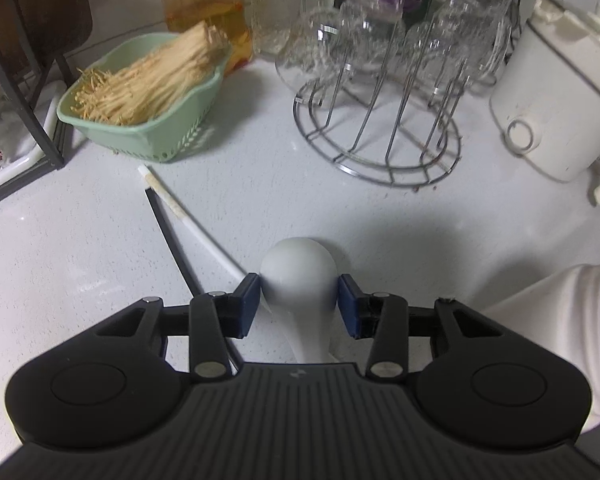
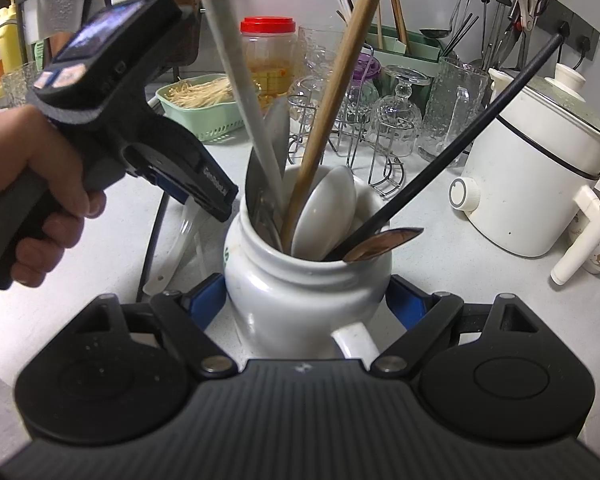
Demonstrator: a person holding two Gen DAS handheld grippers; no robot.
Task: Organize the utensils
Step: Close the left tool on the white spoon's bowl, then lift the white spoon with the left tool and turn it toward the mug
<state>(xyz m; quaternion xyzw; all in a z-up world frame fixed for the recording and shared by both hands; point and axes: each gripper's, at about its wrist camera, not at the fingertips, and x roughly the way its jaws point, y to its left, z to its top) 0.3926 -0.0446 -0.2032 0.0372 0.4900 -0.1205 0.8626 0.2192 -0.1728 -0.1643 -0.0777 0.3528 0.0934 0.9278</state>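
We have a white spoon point(image 1: 298, 280) lying on the counter point(image 1: 80, 264), bowl side down, and the left gripper point(image 1: 299, 300) is over it. Its blue pads point(image 1: 249, 300) stand on both sides of the spoon bowl, at 9 and 3 o'clock; they look touching or almost touching it, but we cannot tell if they press already. Two chopsticks, one black point(image 1: 168, 236) and one white point(image 1: 188, 216), lie just beside the spoon, running to 10 o'clock.

The right gripper point(image 2: 306, 304) is clamped on the white jar point(image 2: 300, 296), which stands near the spoon, at about 3 o'clock from it. The jar already holds spoons point(image 2: 328, 208), a wooden stick point(image 2: 332, 92) and a black chopstick point(image 2: 460, 144).

What can go wrong, we think: the spoon bowl is round and smooth, so the pads may slide off it when we lift, and the spoon may drop back or rotate. Also the jar is crowded; the tilted handles at 12 o'clock can block the spoon. If the left gripper pushes them, the jar may tip in the right gripper's hold.
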